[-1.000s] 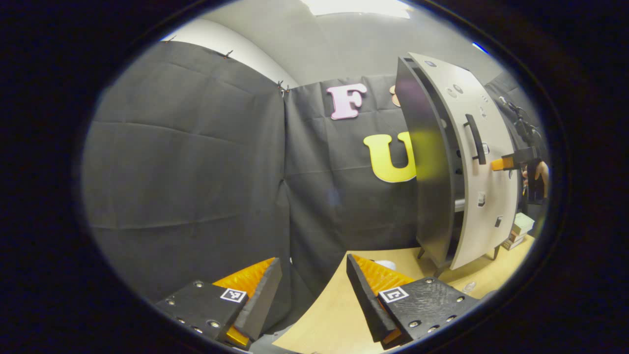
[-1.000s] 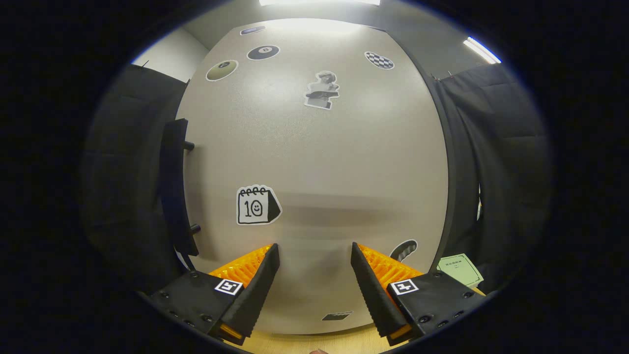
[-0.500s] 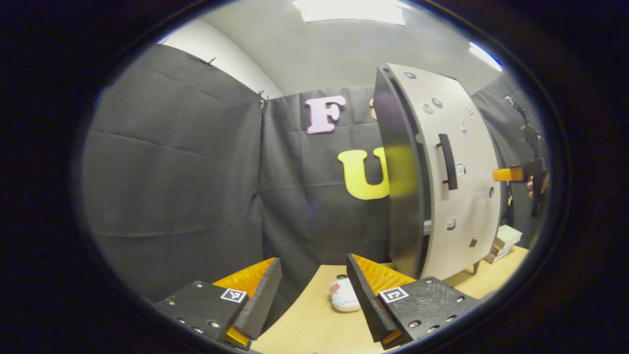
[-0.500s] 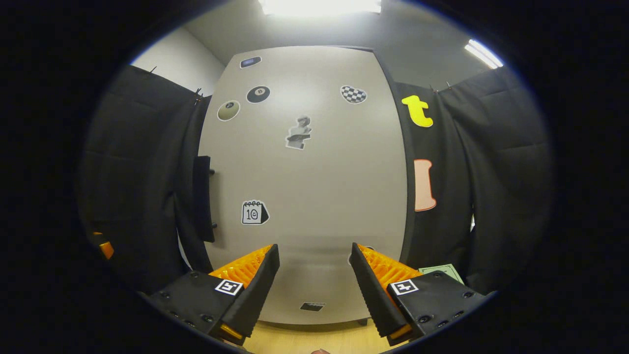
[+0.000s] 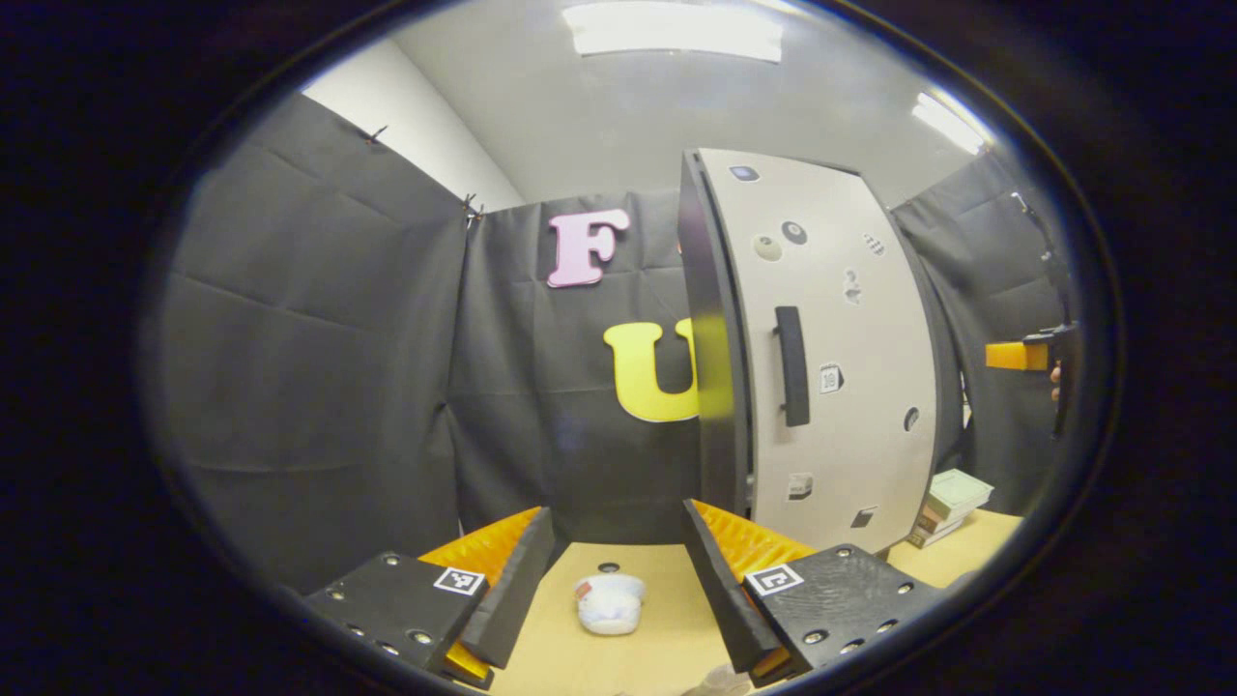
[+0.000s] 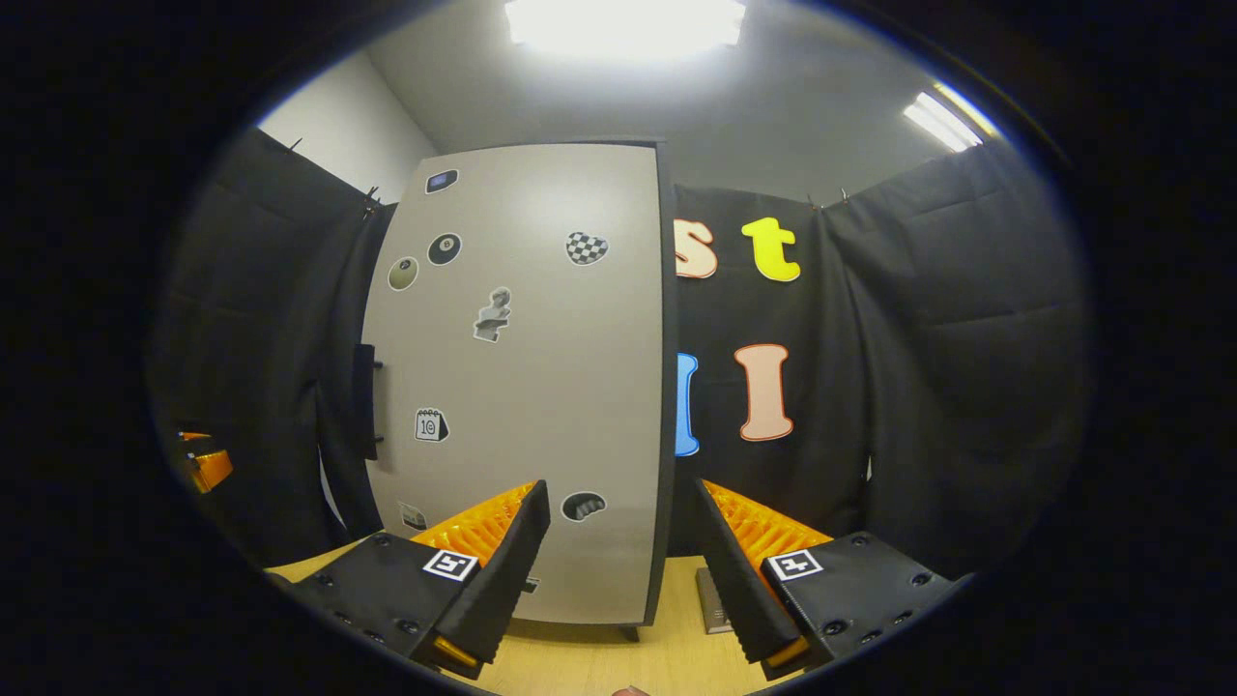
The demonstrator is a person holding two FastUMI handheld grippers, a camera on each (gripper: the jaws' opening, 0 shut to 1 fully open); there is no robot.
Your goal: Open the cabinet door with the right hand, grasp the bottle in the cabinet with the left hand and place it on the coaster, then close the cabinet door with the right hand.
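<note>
Cabinet door [image 5: 831, 367] appears shut or nearly so, ahead and right of the left gripper [image 5: 611, 570]; right gripper [image 6: 618, 551] faces its front, apart; both sets of jaws released, holding nothing. A small white object [image 5: 609, 601] on the counter [image 5: 657, 638] lies between the left jaws; whether it is the bottle cannot be told. Risk, as a judgement: the door may sit unlatched and swing open.

We found the grey cabinet door [image 5: 831, 358] shut, stickers across its face, black handle [image 5: 791, 366] upright. The white bottle [image 5: 609, 601] stood on the table.

Calendar sticker [image 6: 431, 424] on cabinet door [image 6: 541, 387] — "10".
</note>
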